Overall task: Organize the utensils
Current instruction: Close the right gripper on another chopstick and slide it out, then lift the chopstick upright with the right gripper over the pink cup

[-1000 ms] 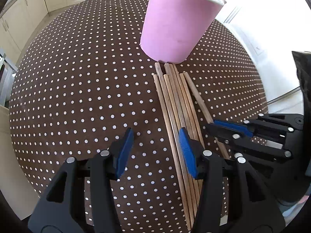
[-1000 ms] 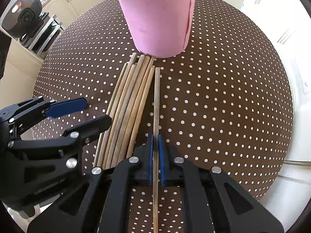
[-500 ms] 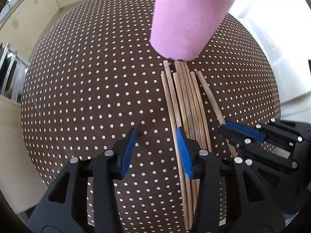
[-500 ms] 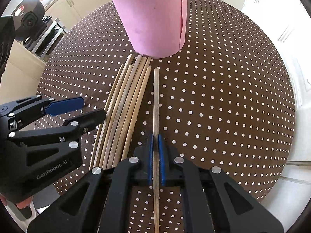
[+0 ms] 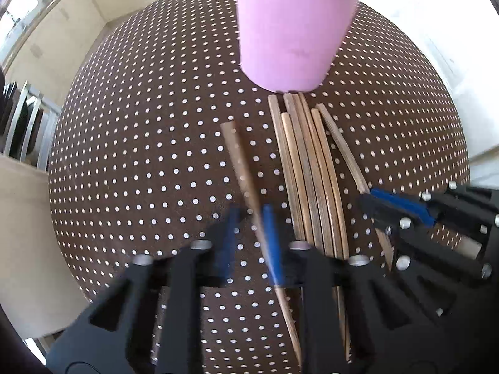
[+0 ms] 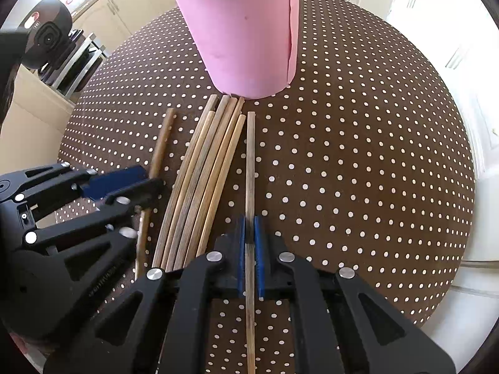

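Observation:
A pink cup [image 5: 296,28] stands on the brown dotted table [image 5: 140,124]; it also shows in the right wrist view [image 6: 246,31]. Several wooden chopsticks [image 5: 312,171] lie bundled before it [image 6: 205,174]. My left gripper [image 5: 249,227] has its jaws close around one chopstick [image 5: 240,168] pulled left of the bundle; the view is blurred. My right gripper [image 6: 249,237] is shut on a single chopstick [image 6: 250,162] right of the bundle, still low over the table.
The table [image 6: 358,155] is round with its edge near on the right. A dish rack [image 6: 75,62] and cabinets stand beyond the left side. A white floor lies to the right.
My left gripper has narrowed around one chopstick and drawn it leftward out of the bundle. My right gripper stays shut on its chopstick and has pulled back slightly.

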Motion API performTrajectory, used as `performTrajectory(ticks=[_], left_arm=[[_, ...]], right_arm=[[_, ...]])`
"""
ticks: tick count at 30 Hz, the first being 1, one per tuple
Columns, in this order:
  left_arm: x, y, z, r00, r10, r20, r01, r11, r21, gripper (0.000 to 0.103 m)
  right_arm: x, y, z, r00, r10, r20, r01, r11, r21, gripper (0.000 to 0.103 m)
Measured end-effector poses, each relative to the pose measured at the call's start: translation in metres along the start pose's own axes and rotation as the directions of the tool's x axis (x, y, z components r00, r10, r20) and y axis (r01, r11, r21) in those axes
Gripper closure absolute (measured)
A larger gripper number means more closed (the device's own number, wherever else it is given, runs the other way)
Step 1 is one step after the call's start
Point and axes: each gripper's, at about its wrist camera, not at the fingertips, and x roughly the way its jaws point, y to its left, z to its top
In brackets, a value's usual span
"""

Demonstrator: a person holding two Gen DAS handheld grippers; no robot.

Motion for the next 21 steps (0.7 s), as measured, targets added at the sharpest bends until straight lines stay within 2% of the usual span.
performTrajectory(ticks=[8, 16, 19, 21], left_arm=[[-0.004, 0.019, -0.015, 0.995, -0.097, 0.019, 0.096, 0.992, 0.077, 0.096], [-0.01, 0.045, -0.034, 0.992, -0.122, 0.042, 0.121, 0.992, 0.022, 0.096], [-0.013, 0.043, -0.041, 0.994, -0.097, 0.059, 0.094, 0.994, 0.054, 0.096], [-0.013, 0.036, -0.045, 0.994, -0.079, 0.075, 0.075, 0.995, 0.059, 0.096]], right_arm=[[-0.005, -0.018, -0.007, 0.998, 0.058, 0.025, -0.059, 0.997, 0.046, 0.099], [-0.006, -0.017, -0.005, 0.999, 0.029, 0.031, -0.031, 0.999, 0.04, 0.098], [-0.006, -0.015, -0.007, 0.998, 0.038, 0.049, -0.04, 0.998, 0.041, 0.099], [-0.006, -0.021, -0.008, 0.996, 0.062, 0.057, -0.066, 0.994, 0.084, 0.099]])
